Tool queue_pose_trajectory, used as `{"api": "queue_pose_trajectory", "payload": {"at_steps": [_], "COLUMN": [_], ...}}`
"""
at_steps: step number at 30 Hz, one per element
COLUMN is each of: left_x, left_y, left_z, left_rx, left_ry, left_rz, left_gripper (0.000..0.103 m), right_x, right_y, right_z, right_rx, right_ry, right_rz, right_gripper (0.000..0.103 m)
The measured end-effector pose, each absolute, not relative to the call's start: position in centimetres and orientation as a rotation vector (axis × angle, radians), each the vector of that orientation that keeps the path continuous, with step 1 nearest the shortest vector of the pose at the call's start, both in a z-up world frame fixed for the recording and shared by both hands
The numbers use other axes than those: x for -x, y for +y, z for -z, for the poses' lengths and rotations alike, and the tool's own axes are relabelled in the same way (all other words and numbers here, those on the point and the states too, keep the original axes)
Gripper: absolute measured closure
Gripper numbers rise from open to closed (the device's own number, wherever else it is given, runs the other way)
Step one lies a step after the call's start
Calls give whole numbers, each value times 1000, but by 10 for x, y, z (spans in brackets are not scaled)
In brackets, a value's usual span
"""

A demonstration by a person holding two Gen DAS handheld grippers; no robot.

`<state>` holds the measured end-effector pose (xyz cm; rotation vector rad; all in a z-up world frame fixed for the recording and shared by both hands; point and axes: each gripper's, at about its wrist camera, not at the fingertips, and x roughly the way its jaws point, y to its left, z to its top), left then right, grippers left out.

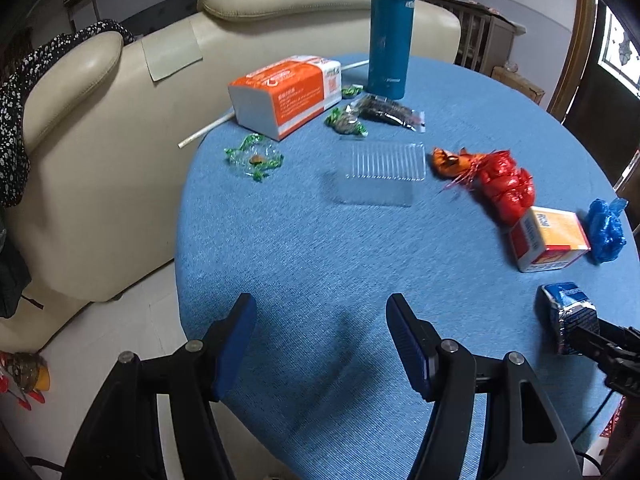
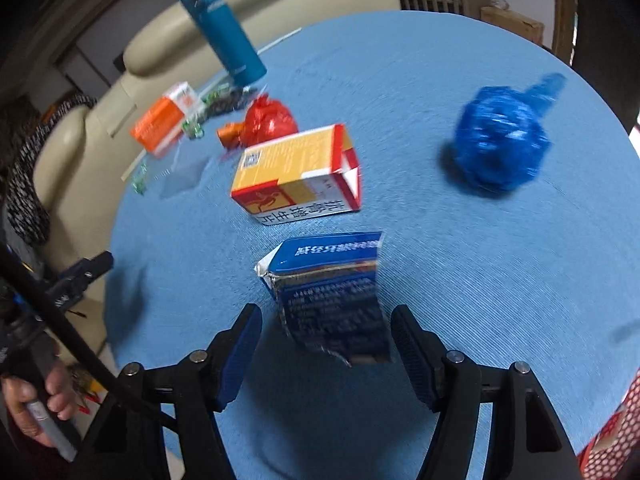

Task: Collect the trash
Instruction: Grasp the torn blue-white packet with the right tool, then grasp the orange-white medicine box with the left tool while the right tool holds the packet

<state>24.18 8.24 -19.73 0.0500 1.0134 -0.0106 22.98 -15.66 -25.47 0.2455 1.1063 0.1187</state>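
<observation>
Table (image 1: 320, 248) under a blue cloth fills both views, a cream sofa (image 1: 100, 128) just beside its far edge. On it, from big to small: an orange tissue pack (image 1: 286, 94), a teal flask (image 1: 390, 32) standing upright, a red-and-yellow carton (image 2: 296, 172), a crumpled blue bag (image 2: 502, 140), a red bag (image 1: 504, 184), a clear plastic tray (image 1: 380, 170) and green candy wrappers (image 1: 256, 158) (several, scattered near the tissue pack). A torn blue packet (image 2: 332, 300) lies between the right tongs (image 2: 326, 344), whose jaws stand released, pads apart from it. The left tongs (image 1: 320, 340) hang released over bare cloth, nothing between them.
</observation>
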Motion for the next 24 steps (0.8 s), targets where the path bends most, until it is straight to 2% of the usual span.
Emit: {"api": "queue_pose_trajectory", "payload": {"at_steps": [5,10,11,12,14,15,24], "left_x": [-248,-252,-253,-254,-259,-262,-279], "left_y": [77,53,48,42,30,26,-31], "left_z": [202,196,195,193,191,191,172], "left_rx": [-57,-93,-99,-103,-101,-101,-234], "left_ry": [1025,1000,995,990,989,990,921], "left_rz": [23,110,138,170,252,278,535], "left_gripper": [35,35,35,35,35,35,34], "right_x": [-243,-249,-248,-248,-246,-246,-232], "right_y": [-136,-126,-125,-124,-123,-125,-180], "right_z": [268,270,270,270,269,268,267], "right_rx": [-139,-63,-48,-28,1,8,-207], "right_ry": [1109,1054,1044,1031,1017,1015,1016], "right_rz": [-93,-69,-68,-63,-49,-39,-47], "right_gripper": [26,26,29,41,59,62,64]}}
